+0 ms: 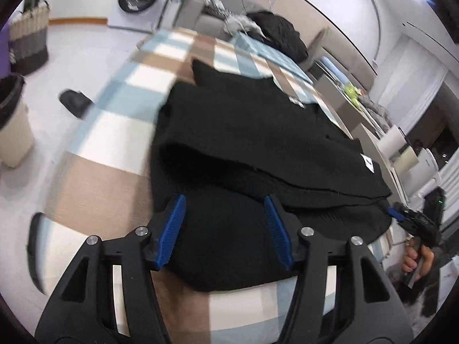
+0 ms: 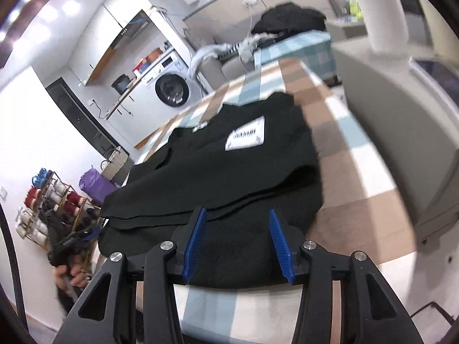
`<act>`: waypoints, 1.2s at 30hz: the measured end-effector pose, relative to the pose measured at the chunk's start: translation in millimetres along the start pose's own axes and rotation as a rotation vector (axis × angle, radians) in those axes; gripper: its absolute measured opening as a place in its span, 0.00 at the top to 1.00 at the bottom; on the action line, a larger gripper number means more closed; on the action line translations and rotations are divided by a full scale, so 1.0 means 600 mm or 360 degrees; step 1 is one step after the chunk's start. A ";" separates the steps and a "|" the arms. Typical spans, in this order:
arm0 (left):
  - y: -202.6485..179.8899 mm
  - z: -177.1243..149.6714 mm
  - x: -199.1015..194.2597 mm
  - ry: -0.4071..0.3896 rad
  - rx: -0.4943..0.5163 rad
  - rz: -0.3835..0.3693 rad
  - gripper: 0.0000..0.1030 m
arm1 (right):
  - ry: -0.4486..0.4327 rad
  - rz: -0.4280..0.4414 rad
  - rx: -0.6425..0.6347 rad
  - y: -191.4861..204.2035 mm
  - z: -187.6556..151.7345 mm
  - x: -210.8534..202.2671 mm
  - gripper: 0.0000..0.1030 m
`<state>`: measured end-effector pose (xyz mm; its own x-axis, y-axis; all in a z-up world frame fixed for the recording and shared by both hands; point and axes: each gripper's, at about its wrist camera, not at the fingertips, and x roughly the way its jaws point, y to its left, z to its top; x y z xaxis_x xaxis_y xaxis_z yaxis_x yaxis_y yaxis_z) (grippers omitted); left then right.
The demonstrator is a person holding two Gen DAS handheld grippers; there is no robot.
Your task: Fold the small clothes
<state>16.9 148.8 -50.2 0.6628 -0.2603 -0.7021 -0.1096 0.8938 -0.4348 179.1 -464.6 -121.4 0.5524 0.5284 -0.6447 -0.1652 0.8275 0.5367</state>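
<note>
A black garment (image 1: 252, 143) lies folded on the checked tablecloth (image 1: 109, 143), its upper layer doubled back over the lower one. A white label (image 2: 245, 137) shows on its top. My left gripper (image 1: 223, 203) hovers over the near left edge of the cloth, jaws apart, with fabric lying flat below and nothing pinched. My right gripper (image 2: 236, 215) stands open the same way over the near right edge of the garment (image 2: 229, 172). Each gripper shows in the other's view: the right one (image 1: 413, 220) and the left one (image 2: 77, 240), each held by a hand.
A pile of dark and grey clothes (image 1: 275, 31) sits at the table's far end. On the floor to the left are a slipper (image 1: 76, 103), a bin (image 1: 13, 120) and a woven basket (image 1: 28, 37). A washing machine (image 2: 172, 89) and a shoe rack (image 2: 51, 200) stand beyond. A grey cabinet (image 2: 401, 114) flanks the table.
</note>
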 end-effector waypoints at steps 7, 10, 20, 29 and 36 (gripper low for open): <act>0.005 0.011 0.035 0.0019 -0.0046 0.0013 0.47 | -0.0006 0.0049 0.0204 -0.035 0.019 0.037 0.47; 0.010 0.024 0.047 0.0000 -0.0090 0.0037 0.46 | -0.0052 0.0057 0.0284 -0.050 0.037 0.055 0.47; 0.026 0.043 0.053 -0.0041 -0.0138 0.0091 0.46 | -0.0189 0.0115 0.0206 -0.037 0.067 0.052 0.47; 0.018 0.059 0.054 -0.0083 -0.0102 0.0106 0.46 | -0.0133 0.0102 0.0217 -0.038 0.057 0.062 0.47; 0.026 0.065 0.050 -0.0105 -0.0109 0.0124 0.46 | -0.0111 0.0108 0.0218 -0.042 0.052 0.067 0.47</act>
<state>64.0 169.1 -55.8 0.6973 -0.1644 -0.6977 -0.2114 0.8829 -0.4193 231.2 -470.3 -143.8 0.5997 0.5637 -0.5680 -0.0934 0.7543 0.6499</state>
